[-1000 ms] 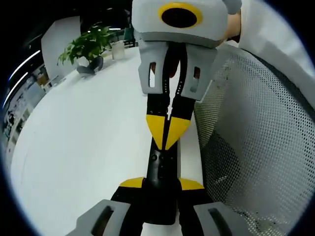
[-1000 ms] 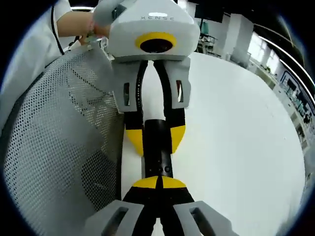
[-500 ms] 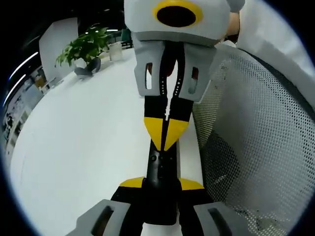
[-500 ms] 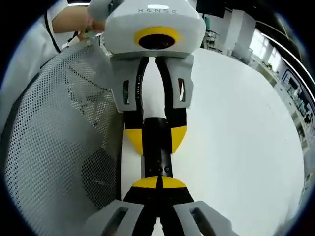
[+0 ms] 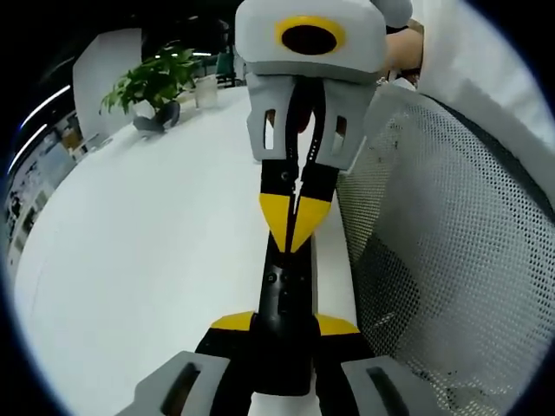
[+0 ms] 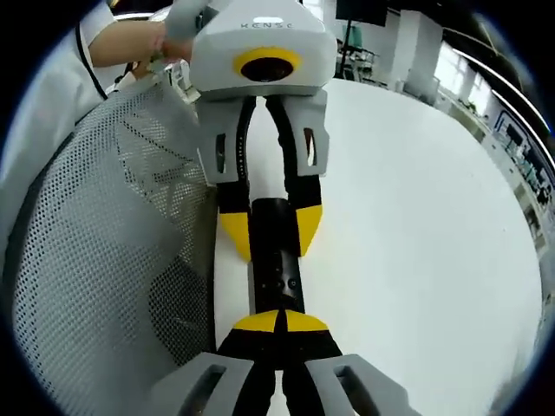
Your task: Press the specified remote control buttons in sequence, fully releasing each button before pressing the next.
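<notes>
A: Item: black remote control [image 5: 282, 299], rigid, light, smooth; above white table [image 5: 156, 251].
B: Hold: left gripper [image 5: 284, 322] clamps its end. Right gripper [image 6: 280, 324], jaws together, tip over buttons.

The left hand-held gripper [image 5: 286, 334] and right hand-held gripper [image 6: 279, 322] each have grey bodies, black fingers with yellow tips, and a yellow ring on top. The person wears a white sleeve [image 6: 39, 100].

Black slim remote control [image 5: 282, 299] [image 6: 276, 260]: lies lengthwise along white table edge, small buttons face up, one end clamped between yellow-tipped jaws.
</notes>
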